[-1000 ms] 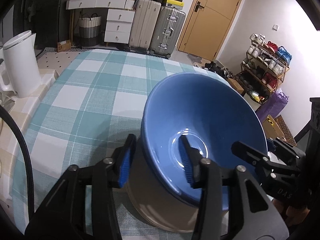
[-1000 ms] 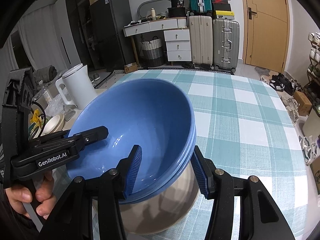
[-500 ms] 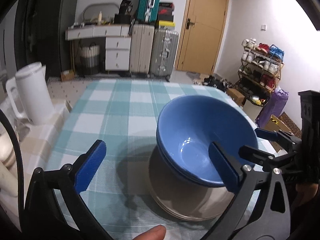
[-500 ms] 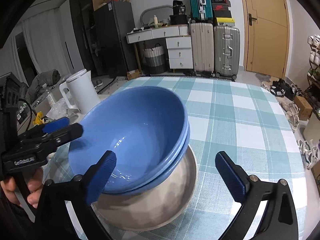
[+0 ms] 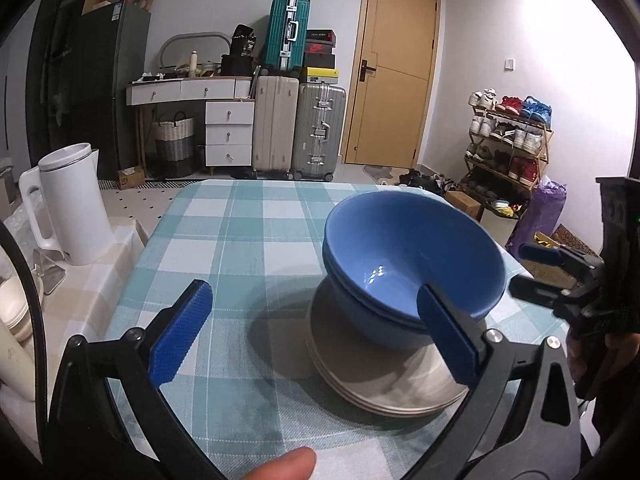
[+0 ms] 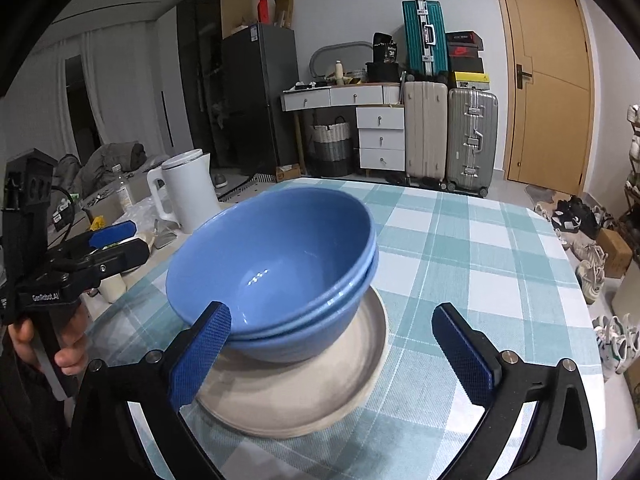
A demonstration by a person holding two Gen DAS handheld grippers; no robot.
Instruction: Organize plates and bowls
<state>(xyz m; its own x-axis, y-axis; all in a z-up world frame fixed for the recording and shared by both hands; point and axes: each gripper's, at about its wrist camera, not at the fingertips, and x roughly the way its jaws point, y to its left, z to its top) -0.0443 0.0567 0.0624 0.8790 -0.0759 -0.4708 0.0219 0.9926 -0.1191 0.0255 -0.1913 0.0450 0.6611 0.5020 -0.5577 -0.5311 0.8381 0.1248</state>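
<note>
Two nested blue bowls (image 5: 412,264) sit on a stack of beige plates (image 5: 384,384) on the checked tablecloth; they also show in the right wrist view, bowls (image 6: 276,264) on plates (image 6: 304,392). My left gripper (image 5: 316,336) is open and empty, its jaws wide apart, just in front of the stack. My right gripper (image 6: 332,356) is open and empty, also just short of the stack, touching nothing. Each gripper shows in the other's view, the right one (image 5: 560,276) at the stack's right and the left one (image 6: 100,248) at its left.
A white kettle (image 5: 76,208) stands on a side surface left of the table (image 5: 248,232); it also shows in the right wrist view (image 6: 188,192). More beige dishes (image 5: 16,308) lie at the far left. Suitcases, drawers and a shoe rack stand beyond the table.
Both grippers let go of the blue bowls' rim, opened wide and drew back from the stack. The bowls now rest on the plates.
</note>
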